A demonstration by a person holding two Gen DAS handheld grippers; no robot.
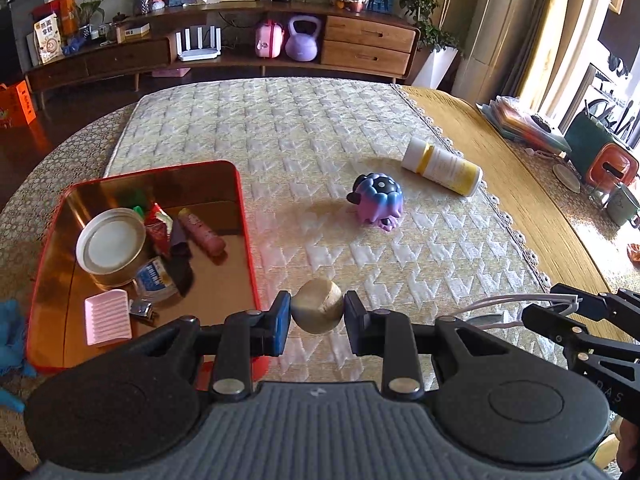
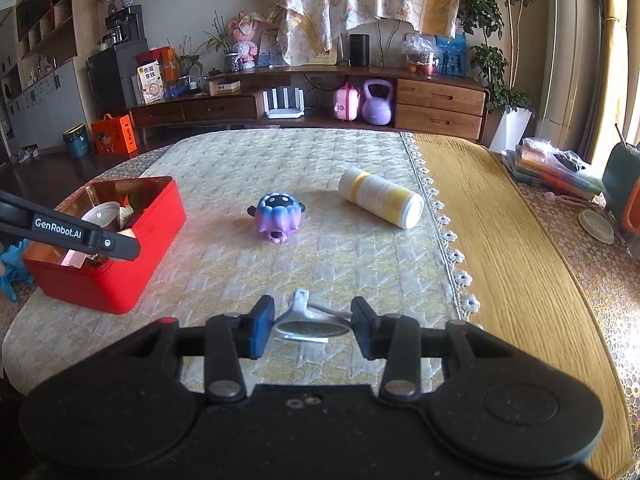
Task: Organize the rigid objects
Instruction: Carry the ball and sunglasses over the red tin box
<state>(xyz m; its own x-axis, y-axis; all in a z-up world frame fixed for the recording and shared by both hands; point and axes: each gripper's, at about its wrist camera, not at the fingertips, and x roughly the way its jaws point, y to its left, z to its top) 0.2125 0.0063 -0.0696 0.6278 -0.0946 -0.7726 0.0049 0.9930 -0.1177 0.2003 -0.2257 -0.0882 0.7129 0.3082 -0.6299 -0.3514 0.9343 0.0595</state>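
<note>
My left gripper (image 1: 317, 314) is shut on a beige wooden ball (image 1: 317, 306), held above the quilted mat just right of the red tin box (image 1: 240, 216). The box holds a round tin, a pink tube, packets and a pink ridged piece. My right gripper (image 2: 313, 326) is shut on a white-framed round mirror (image 2: 310, 328), low over the mat near its front edge. A purple-blue toy (image 1: 378, 200) (image 2: 277, 214) and a white-and-yellow bottle (image 1: 442, 166) (image 2: 382, 197), lying on its side, rest on the mat further off.
The red box (image 2: 116, 276) sits at the mat's left side. The mat's lace edge (image 2: 448, 232) borders an orange tablecloth on the right. Books, a coaster and cups stand at the far right (image 2: 560, 176). A wooden sideboard (image 2: 320, 100) lies beyond the table.
</note>
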